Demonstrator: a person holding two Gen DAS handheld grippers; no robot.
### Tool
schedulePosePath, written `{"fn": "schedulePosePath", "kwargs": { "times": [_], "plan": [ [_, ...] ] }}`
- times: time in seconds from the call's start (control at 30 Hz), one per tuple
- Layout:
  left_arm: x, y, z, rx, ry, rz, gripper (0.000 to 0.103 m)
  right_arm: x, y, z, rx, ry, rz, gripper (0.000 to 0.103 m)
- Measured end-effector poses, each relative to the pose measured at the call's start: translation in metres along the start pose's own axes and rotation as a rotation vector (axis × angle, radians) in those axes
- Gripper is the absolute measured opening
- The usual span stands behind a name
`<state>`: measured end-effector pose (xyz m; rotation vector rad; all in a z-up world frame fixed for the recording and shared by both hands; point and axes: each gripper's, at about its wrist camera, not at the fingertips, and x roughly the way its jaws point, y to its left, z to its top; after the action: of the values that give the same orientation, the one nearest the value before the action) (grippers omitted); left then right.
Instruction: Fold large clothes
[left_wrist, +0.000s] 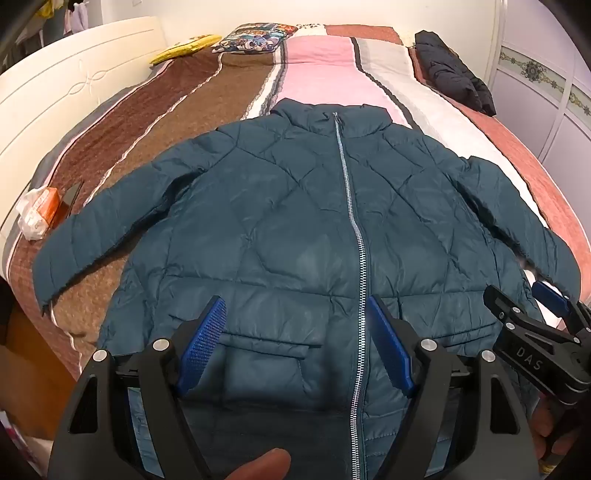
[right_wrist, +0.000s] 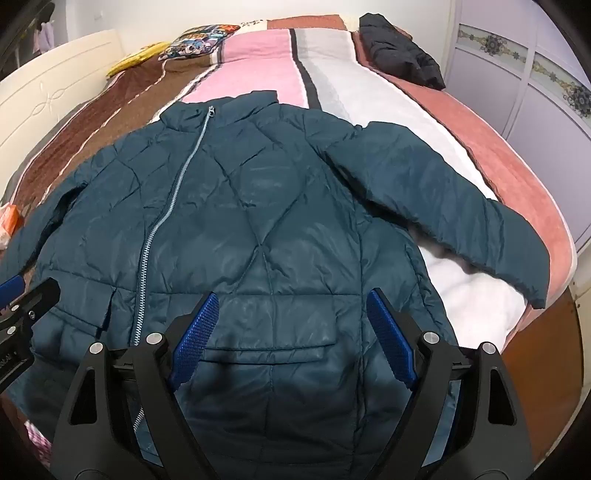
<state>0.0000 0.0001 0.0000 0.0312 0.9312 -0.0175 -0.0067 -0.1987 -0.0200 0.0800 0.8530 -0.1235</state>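
Observation:
A teal quilted puffer jacket (left_wrist: 288, 229) lies flat and zipped on the bed, collar away from me, both sleeves spread out; it also fills the right wrist view (right_wrist: 258, 229). My left gripper (left_wrist: 295, 347) is open and empty above the hem, over the left pocket flap beside the zipper (left_wrist: 351, 229). My right gripper (right_wrist: 291, 339) is open and empty above the right pocket flap. The right gripper also shows at the right edge of the left wrist view (left_wrist: 532, 314). The right sleeve (right_wrist: 443, 214) lies out toward the bed's edge.
The bed has a striped brown, pink, white and rust cover (left_wrist: 325, 70). A folded black jacket (left_wrist: 450, 70) lies at the far right. A patterned pillow (left_wrist: 255, 37) and a yellow item (left_wrist: 184, 50) lie at the far end. An orange packet in plastic (left_wrist: 38, 210) sits at the left edge.

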Motion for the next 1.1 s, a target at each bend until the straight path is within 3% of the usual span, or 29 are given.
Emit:
{"fn": "schedulePosePath", "kwargs": {
  "times": [1.1],
  "plan": [
    [0.0027,0.0007,-0.0013,-0.002,0.012,-0.004,0.076,0.0022,0.0010,-0.0004,-0.001,0.012,0.000,0.082]
  ]
}}
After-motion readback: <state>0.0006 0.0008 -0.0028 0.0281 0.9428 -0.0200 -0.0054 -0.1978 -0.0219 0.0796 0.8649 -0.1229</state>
